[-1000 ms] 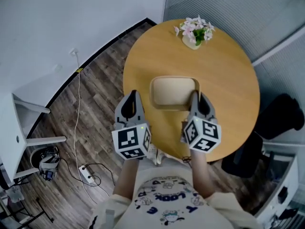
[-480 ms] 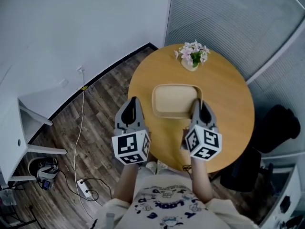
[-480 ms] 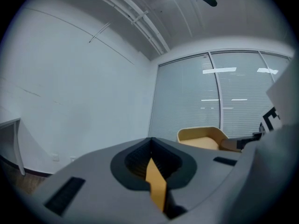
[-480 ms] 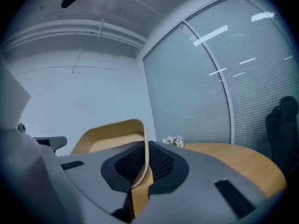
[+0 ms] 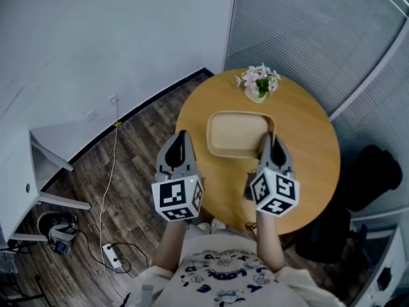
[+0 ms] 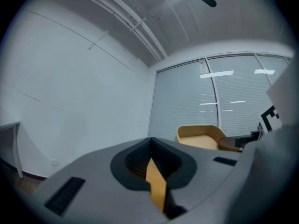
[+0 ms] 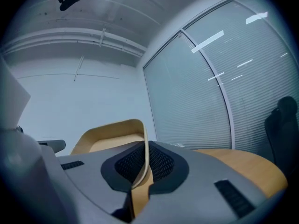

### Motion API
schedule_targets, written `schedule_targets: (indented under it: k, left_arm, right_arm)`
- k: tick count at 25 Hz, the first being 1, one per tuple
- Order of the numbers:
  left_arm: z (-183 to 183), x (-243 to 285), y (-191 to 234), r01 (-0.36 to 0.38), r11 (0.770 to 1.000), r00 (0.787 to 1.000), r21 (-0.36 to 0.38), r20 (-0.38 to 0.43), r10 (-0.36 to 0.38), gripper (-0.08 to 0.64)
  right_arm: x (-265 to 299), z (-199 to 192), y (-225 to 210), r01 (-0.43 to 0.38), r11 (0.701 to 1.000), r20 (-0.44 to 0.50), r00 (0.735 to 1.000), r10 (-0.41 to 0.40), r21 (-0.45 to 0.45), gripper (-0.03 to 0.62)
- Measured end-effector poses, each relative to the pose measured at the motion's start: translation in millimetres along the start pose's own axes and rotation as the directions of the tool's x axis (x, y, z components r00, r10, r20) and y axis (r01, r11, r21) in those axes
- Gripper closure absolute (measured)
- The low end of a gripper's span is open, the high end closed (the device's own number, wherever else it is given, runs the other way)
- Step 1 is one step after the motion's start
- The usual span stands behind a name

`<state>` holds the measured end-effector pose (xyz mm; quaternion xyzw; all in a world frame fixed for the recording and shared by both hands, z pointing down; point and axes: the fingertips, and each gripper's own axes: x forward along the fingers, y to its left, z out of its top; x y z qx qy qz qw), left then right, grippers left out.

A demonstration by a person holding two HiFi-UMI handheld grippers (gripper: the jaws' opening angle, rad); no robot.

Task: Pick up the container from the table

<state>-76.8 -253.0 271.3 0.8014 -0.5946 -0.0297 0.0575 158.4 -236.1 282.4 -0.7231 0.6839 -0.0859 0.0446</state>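
The container is a shallow beige tray with rounded corners, seen above the round wooden table. My right gripper is shut on the container's near right rim; in the right gripper view that thin rim runs down between the jaws of the right gripper. My left gripper is held level with it, off the container's left side and apart from it. In the left gripper view the left gripper is shut with nothing in it, and the container shows to its right.
A small vase of pink flowers stands at the table's far edge. A black chair is at the right and white furniture at the left. A cable and power strip lie on the wood floor. Walls and blinds close the far side.
The table and floor have shrunk and dropped away in the head view, while the container keeps its size between the grippers. It has risen off the table with the right gripper.
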Motion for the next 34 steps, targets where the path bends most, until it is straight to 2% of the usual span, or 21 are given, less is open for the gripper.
schedule_targets:
  k: [23, 34]
  left_arm:
    - [-1.6, -2.1, -29.4, 0.041, 0.999, 0.999, -0.003, -0.005, -0.041, 0.557]
    - [-2.0, 0.0, -30.5, 0.028, 1.0, 1.0, 0.004, -0.009, -0.028, 0.557]
  right_arm:
    - [-11.8, 3.4, -16.7, 0.01, 1.0, 0.002, 1.0, -0.01, 0.008, 0.575]
    - [-8.0, 2.2, -23.0, 0.002, 1.0, -0.008, 1.0, -0.002, 0.005, 0.575]
